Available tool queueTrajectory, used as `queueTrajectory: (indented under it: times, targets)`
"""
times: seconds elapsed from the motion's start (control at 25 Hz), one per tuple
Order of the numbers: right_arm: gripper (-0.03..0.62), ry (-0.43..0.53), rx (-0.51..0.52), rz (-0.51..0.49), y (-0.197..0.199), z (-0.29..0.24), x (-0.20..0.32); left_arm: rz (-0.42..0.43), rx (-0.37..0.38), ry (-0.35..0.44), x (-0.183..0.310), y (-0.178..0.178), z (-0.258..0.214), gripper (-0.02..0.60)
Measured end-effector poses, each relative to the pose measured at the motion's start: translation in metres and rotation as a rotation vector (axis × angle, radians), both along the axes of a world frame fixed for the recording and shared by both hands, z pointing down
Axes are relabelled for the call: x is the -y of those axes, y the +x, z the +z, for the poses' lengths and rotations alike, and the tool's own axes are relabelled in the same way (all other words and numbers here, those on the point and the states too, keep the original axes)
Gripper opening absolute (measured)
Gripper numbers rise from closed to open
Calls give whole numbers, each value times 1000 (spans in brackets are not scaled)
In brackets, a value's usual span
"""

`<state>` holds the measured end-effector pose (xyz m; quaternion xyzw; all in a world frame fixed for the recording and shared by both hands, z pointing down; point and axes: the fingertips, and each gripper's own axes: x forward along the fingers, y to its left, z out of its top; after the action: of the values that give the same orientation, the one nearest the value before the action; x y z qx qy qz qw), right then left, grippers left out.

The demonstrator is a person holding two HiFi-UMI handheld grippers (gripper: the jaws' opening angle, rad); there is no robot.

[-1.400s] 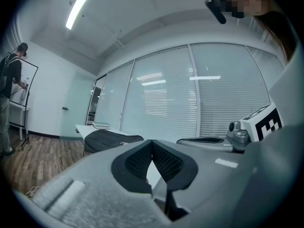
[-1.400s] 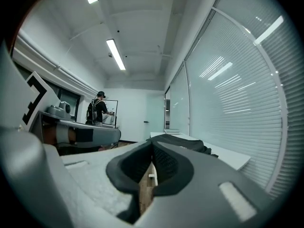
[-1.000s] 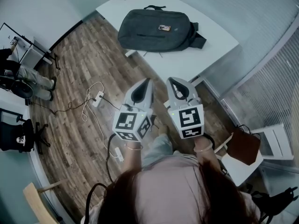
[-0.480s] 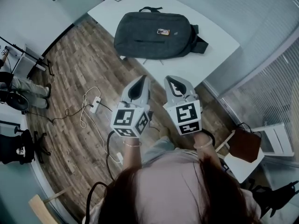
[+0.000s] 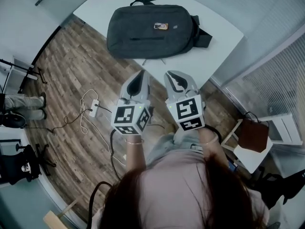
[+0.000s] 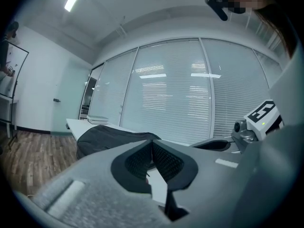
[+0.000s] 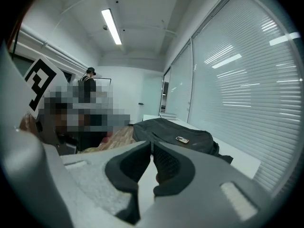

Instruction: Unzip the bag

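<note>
Seen from above, the person held the left gripper [image 5: 139, 75] and right gripper [image 5: 174, 75] out ahead, side by side and nearly parallel, with the left wrist [image 5: 135, 146] and right wrist [image 5: 208, 144] drawn close to the torso. Both pairs of jaws were closed tip to tip, gripping nothing.

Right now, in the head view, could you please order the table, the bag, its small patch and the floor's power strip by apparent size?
Largest: the table.
Next: the bag.
The power strip and the patch look about alike, and the strip lies farther from the camera, so I leave them unranked.
</note>
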<state>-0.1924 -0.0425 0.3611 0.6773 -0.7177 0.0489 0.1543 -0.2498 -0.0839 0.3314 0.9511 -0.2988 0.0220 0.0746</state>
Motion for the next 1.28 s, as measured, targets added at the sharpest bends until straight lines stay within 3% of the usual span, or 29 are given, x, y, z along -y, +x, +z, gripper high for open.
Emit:
queueTrajectory:
  times: [0.4, 0.8, 1.28]
  targets:
    - [37, -88, -8, 6, 22, 38, 25, 4, 26, -53, 25, 24, 36, 11]
    - [49, -173, -22, -50, 38, 77, 62, -39, 62, -93, 59, 44, 69, 11]
    - [55, -276, -40, -92, 46, 118, 100, -27, 116, -126, 92, 68, 101, 11]
